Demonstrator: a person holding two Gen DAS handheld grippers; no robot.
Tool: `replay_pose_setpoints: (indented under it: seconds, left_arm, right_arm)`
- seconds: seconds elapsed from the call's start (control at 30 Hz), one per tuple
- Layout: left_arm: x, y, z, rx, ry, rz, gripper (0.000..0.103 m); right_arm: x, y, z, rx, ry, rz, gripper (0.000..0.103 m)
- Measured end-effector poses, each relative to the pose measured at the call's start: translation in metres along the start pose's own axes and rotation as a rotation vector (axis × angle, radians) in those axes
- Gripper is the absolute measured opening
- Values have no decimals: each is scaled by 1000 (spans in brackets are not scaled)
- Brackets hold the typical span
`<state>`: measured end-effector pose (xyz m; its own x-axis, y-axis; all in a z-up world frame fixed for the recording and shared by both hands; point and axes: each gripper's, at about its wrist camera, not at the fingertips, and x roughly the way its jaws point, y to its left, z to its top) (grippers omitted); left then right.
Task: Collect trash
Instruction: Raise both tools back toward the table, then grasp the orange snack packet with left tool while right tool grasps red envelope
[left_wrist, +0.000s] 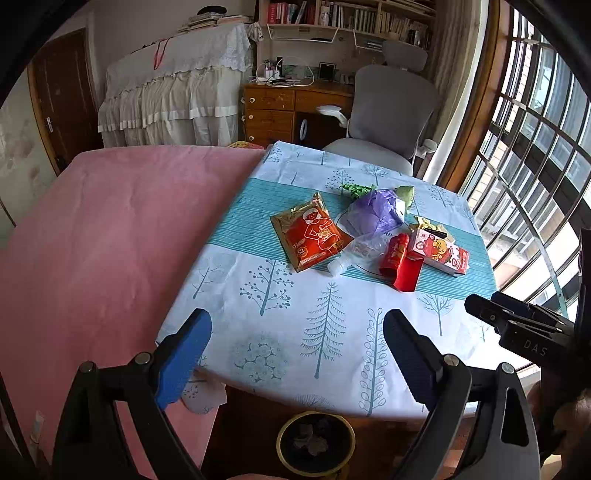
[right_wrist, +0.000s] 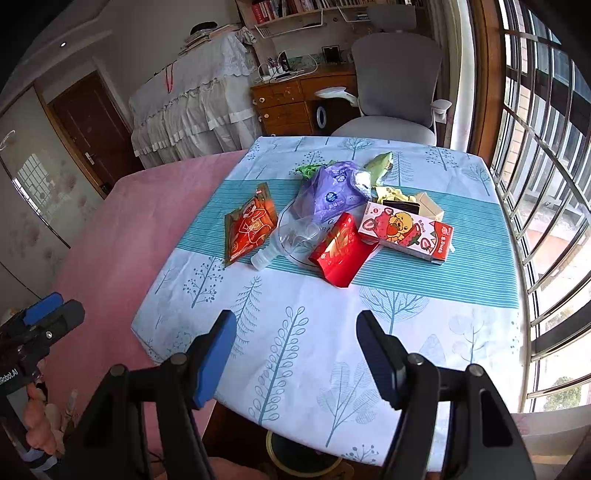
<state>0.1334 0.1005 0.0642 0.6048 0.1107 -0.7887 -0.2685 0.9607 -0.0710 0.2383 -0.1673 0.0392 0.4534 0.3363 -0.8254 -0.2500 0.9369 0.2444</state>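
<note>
L wrist view: left gripper (left_wrist: 297, 345) hangs over the near edge of the bench (left_wrist: 280, 325), jaws wide apart, nothing between them. Bench has a white/teal tree-print cloth. Trash sits in a loose heap toward the far-right part of the cloth: orange-red foil pouch (left_wrist: 311, 232) lying flat at the left of the heap; clear plastic bottle (left_wrist: 352, 254) on its side just beside the pouch, cap end toward camera; purple plastic bag (left_wrist: 373, 214) behind the bottle; red packet (left_wrist: 400, 264) w/ one end overhanging a strawberry-print carton (left_wrist: 441, 251); green wrapper bits (left_wrist: 356, 190) at the far side. Yellow-rimmed bin (left_wrist: 316, 443) on the floor below the near bench edge, dark inside w/ some scraps. Pink bed cover (left_wrist: 103, 236) to the left of the bench. Right gripper (left_wrist: 517, 321) shows at the right frame edge, side-on.

R wrist view: right gripper (right_wrist: 295, 354) also over the near bench (right_wrist: 424, 332) edge, jaws apart, empty. Same heap mid-cloth: pouch (right_wrist: 251, 225) left, bottle (right_wrist: 284, 240) touching the red packet (right_wrist: 341, 251), carton (right_wrist: 406, 232) to the right, purple bag (right_wrist: 332, 192) behind. Bin rim (right_wrist: 306, 461) partly hidden under the bench edge. Left gripper (right_wrist: 48, 314) seen at the left edge, a hand (right_wrist: 40, 417) on its grip; jaw gap not readable from this side.
</note>
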Motion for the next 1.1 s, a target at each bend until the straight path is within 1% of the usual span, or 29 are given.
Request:
replay_pose_setpoints:
  seconds: [0.1,0.23,0.3,0.37,0.53,0.57,0.6,0.67,0.73,0.83,0.9,0.97,1.03,1.1]
  left_arm:
    - [22,5,15,-8,30,5,93]
    - [65,8,44,17,79,-21,93]
    - [94,9,60,16,112,-54,93]
    - [126,10,78,14,147,-89,93]
    - [205,4,115,41,259,-140,93]
    - [220,2,121,50,281,-137,93]
    - [234,-1,126,55,300,-134,93]
    - [263,-4,135,51,338,-131,93]
    - [289,-7,142,38,376,-120,93]
    - [324,-10,148,11,439,-74,93]
    - [341,-13,151,-12,470,-71,93]
    - [353,-18,152,-7,490,-50,93]
    - [364,-23,153,-9,518,-31,93]
    - [373,-25,153,-21,549,-25,93]
  right_arm:
    - [21,-14,14,47,29,-5,68]
    - [54,-27,31,104,60,-34,68]
    - [71,-30,38,140,71,-53,67]
    - [90,-32,46,181,86,-85,64]
    - [138,-37,62,284,145,-150,60]
    - [148,-37,64,294,158,-166,58]
    - [157,-37,66,303,170,-179,54]
    - [173,-38,68,326,195,-196,50]
    - [186,-38,69,342,217,-214,50]
    - [197,-35,69,349,232,-224,49]
    - [200,-31,70,351,233,-230,49]
    - [203,-28,72,358,236,-235,49]
    - [206,-27,72,365,260,-250,49]
    - [209,-29,73,389,269,-230,49]
